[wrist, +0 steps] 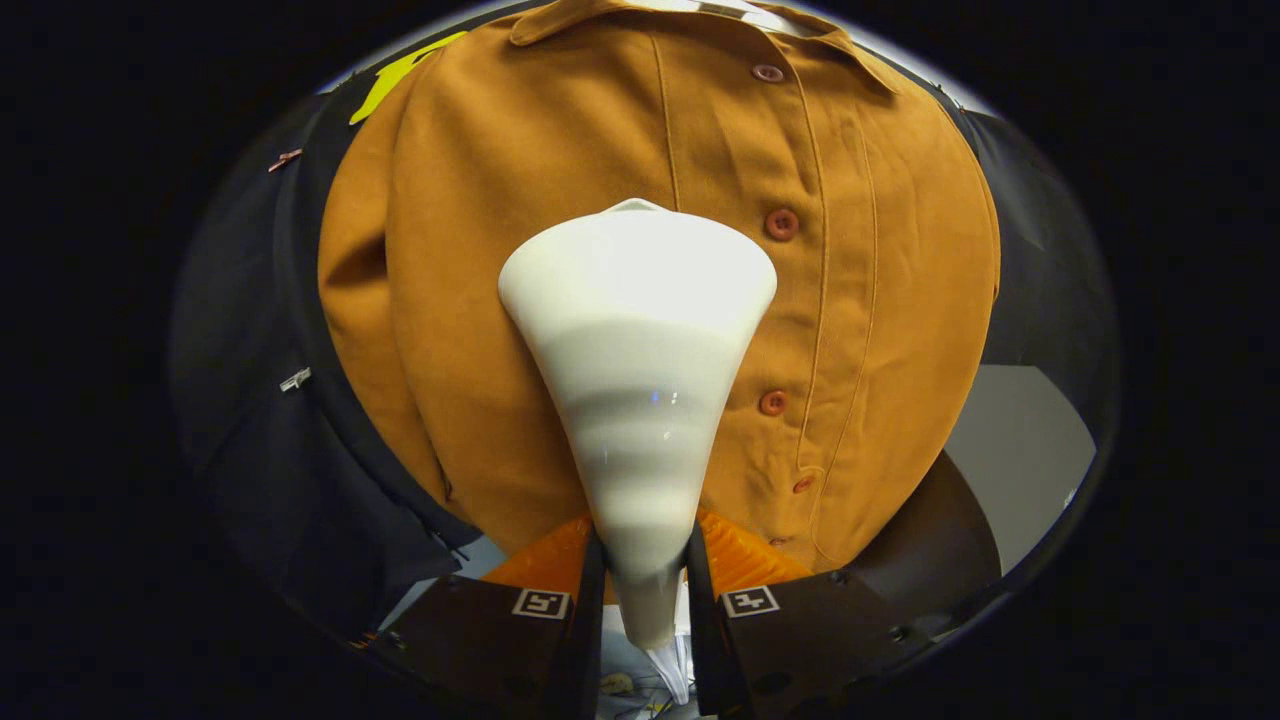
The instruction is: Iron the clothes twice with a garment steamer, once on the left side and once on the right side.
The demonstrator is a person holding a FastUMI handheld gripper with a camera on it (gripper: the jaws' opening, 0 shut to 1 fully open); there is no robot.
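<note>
The white garment steamer [638, 390] stands out ahead of the fingers, its long axis running straight forward from them toward the shirt: the narrow handle end sits pinched low down between the two fingers, and the body flares out into a broad head that faces the cloth, apparently against or just off it, though contact cannot be told for sure. The gripper [642, 575] is clamped on that slim handle, one finger pressing each side of it. The steamer's head lies over the middle of the brown shirt [480, 300], just beside the button placket, with the row of reddish buttons [781, 223] running down the placket on one side of the head. The shirt hangs upright with its collar [690, 20] at the top and its front facing the gripper, spread in front of the booth's black cloth wall [260, 420]. No brand or writing can be read on the steamer or the shirt. Each finger carries a small square black-and-white marker [541, 603] on its upper face.
</note>
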